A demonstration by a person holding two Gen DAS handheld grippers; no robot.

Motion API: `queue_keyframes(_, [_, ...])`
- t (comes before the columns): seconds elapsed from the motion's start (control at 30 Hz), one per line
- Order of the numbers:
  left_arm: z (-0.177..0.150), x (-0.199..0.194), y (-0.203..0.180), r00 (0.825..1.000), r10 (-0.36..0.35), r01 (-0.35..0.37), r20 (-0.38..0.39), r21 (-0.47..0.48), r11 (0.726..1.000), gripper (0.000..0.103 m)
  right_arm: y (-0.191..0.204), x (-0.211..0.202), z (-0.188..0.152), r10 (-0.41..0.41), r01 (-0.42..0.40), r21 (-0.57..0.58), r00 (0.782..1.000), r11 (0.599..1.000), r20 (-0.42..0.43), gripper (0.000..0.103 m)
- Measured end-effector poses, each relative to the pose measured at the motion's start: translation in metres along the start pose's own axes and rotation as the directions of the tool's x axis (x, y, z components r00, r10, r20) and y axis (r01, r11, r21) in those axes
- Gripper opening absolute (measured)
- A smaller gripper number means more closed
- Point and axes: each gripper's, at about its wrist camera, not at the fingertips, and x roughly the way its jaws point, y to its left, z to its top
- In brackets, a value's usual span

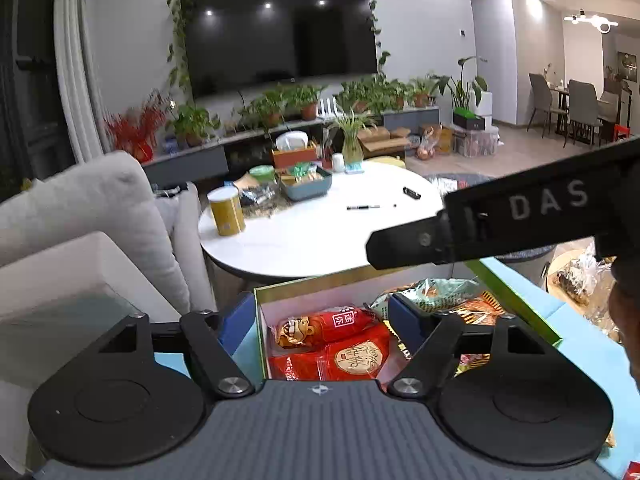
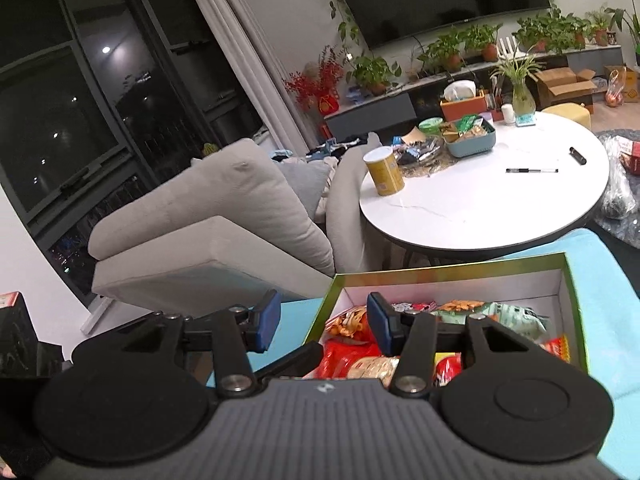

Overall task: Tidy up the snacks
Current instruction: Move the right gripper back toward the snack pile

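Note:
An open box with a green-gold rim (image 1: pixel 516 292) (image 2: pixel 440 270) sits on a light blue surface and holds several snack packs. Red packets (image 1: pixel 340 344) (image 2: pixel 344 360) lie at its near left, and a pale green bag (image 1: pixel 440 292) (image 2: pixel 516 314) lies further back. My left gripper (image 1: pixel 322 322) is open and empty, just above the box's near left part. My right gripper (image 2: pixel 322 322) is open and empty, astride the box's left rim. The right gripper's black body (image 1: pixel 500 224) crosses the left wrist view above the box.
A round white table (image 1: pixel 320 232) (image 2: pixel 500 200) stands beyond the box with a gold can (image 1: pixel 227 212) (image 2: pixel 384 174), a blue tray of snacks (image 1: pixel 306 184) (image 2: pixel 470 140), a pen and a plant vase. A grey sofa (image 1: pixel 92 220) (image 2: pixel 224 216) is at the left. Bagged goods lie at the right (image 1: pixel 576 276).

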Motion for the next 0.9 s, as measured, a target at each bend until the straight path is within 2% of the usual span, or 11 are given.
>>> queue_keyframes(0.13, [-0.003, -0.027, -0.005, 1.0, 0.016, -0.016, 0.025, -0.001, 1.0, 0.078, 0.011, -0.026, -0.006, 0.005, -0.004, -0.015, 1.0, 1.0, 0.02, 0.054])
queue_keyframes(0.37, [-0.016, -0.071, -0.011, 0.999, -0.003, 0.004, 0.052, -0.021, 1.0, 0.079, 0.031, -0.073, -0.025, 0.022, -0.019, -0.064, 0.999, 0.998, 0.048, 0.058])
queue_keyframes(0.63, [-0.039, -0.12, -0.017, 0.995, -0.037, 0.043, 0.097, -0.063, 0.997, 0.08, 0.033, -0.111, -0.056, 0.037, -0.033, -0.072, 0.998, 0.997, 0.051, 0.058])
queue_keyframes(0.9, [-0.078, -0.135, -0.034, 0.994, -0.088, 0.092, 0.059, -0.077, 0.993, 0.081, 0.023, -0.137, -0.099, 0.0, 0.001, -0.104, 1.0, 0.995, 0.006, 0.059])
